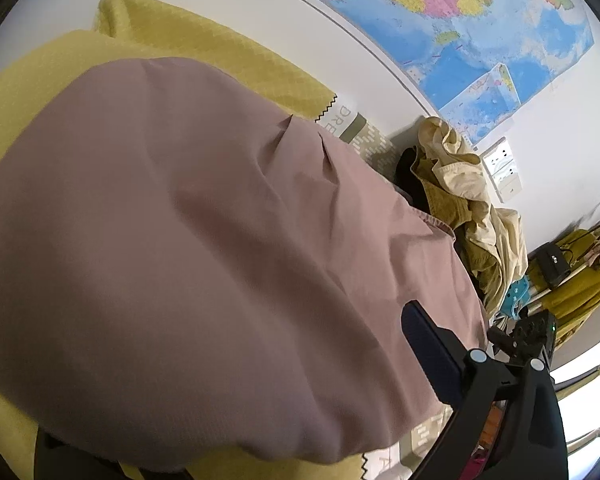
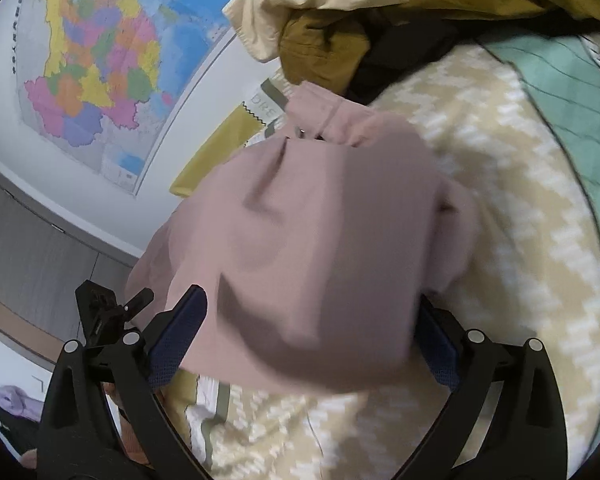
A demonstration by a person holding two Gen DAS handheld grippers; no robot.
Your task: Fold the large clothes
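Your right gripper (image 2: 308, 344) stands spread around the pink garment (image 2: 320, 216), your left gripper's (image 1: 236, 408) state I cannot tell, so the bunched cloth may slip and unfold.

Garment (image 1: 204, 240): plain dusty pink. Blanket (image 1: 204, 44), upper left: mustard yellow, woven texture. Bed cover (image 2: 512, 216): beige with white zigzag pattern. Clothes pile (image 1: 472, 208): cream and olive-mustard. Wall map (image 2: 100, 60): multicoloured regions on blue. Fingers (image 2: 180, 332): dark blue pads.
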